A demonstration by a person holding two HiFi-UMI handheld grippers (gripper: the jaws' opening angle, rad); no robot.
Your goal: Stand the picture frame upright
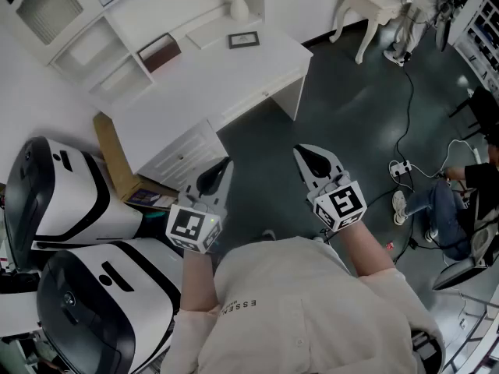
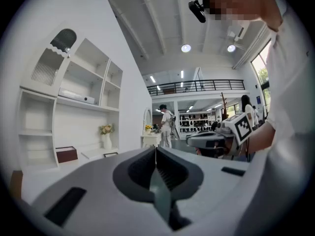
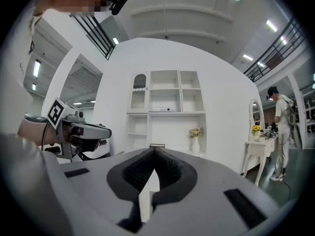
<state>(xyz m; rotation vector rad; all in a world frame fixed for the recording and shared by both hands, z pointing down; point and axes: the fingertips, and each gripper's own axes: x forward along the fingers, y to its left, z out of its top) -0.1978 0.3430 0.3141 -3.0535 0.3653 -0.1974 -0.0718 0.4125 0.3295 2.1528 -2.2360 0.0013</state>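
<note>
Above dark floor (image 1: 343,107), left gripper (image 1: 225,164), right gripper (image 1: 301,152) both closed, empty; picture frame (image 1: 244,40) flat on white desk (image 1: 195,92), 12 o'clock.

- The grey left tool (image 2: 156,150) has its jaws pressed together, with nothing between them.
- Beyond it, a small dark-rimmed picture frame (image 2: 110,154) lies flat on the white tabletop (image 2: 91,153), beside a white flower vase (image 2: 107,141).

White desk (image 1: 210,76); black picture frame (image 1: 243,40); dark-grey floor (image 1: 351,107).
</note>
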